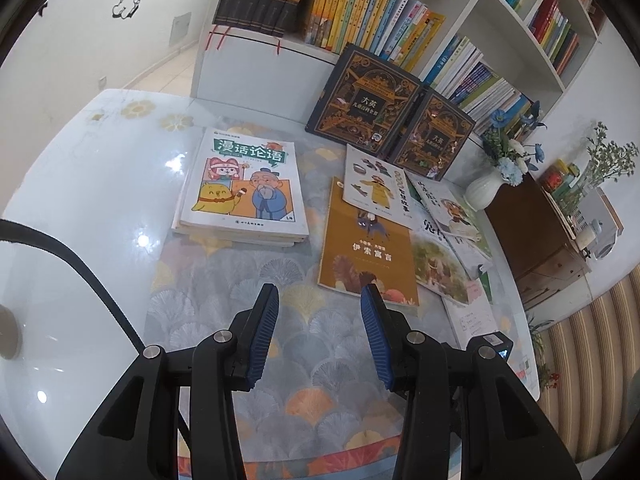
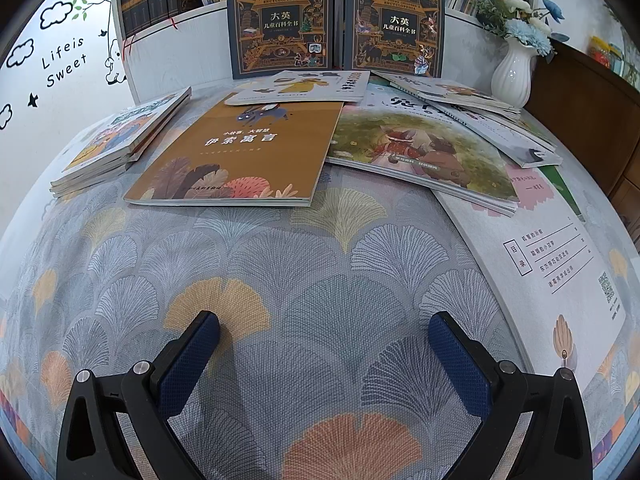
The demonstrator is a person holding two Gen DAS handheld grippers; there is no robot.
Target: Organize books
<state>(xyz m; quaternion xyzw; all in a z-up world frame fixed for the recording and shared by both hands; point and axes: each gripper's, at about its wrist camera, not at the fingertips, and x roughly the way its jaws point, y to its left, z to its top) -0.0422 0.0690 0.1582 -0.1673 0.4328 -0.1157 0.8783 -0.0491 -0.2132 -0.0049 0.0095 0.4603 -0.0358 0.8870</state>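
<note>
Blue ribbed pads line both tools. Nearest in the left wrist view, the left gripper (image 1: 320, 292) hangs above the fan-patterned tablecloth (image 1: 248, 320) with its jaws parted and nothing between them. The right gripper (image 2: 324, 320) is low over the same cloth, its jaws spread wide and likewise empty.

Just beyond the left gripper's right fingertip lies the brown fable book (image 1: 366, 248), flat on the cloth, face up. In the right wrist view this book (image 2: 240, 152) sits ahead and slightly left of the gripper. To the right of it rests the green picture book (image 2: 420, 152) with two animal figures on its cover, lying partly on a white book (image 2: 552, 264) that shows a contents list and a printed code square.

Left of the brown book sits a neat stack of cartoon-cover books (image 1: 244, 188), apart from the scattered ones. A thin white-cover book (image 1: 376, 184) overlaps the brown book's far edge, and more thin books (image 2: 460, 96) fan out towards a white vase (image 2: 514, 72) of blue flowers.

Farthest on the table, two dark encyclopedia volumes (image 2: 280, 24) stand upright side by side, leaning against the white bookshelf (image 1: 472, 20), which is filled with upright books.
</note>
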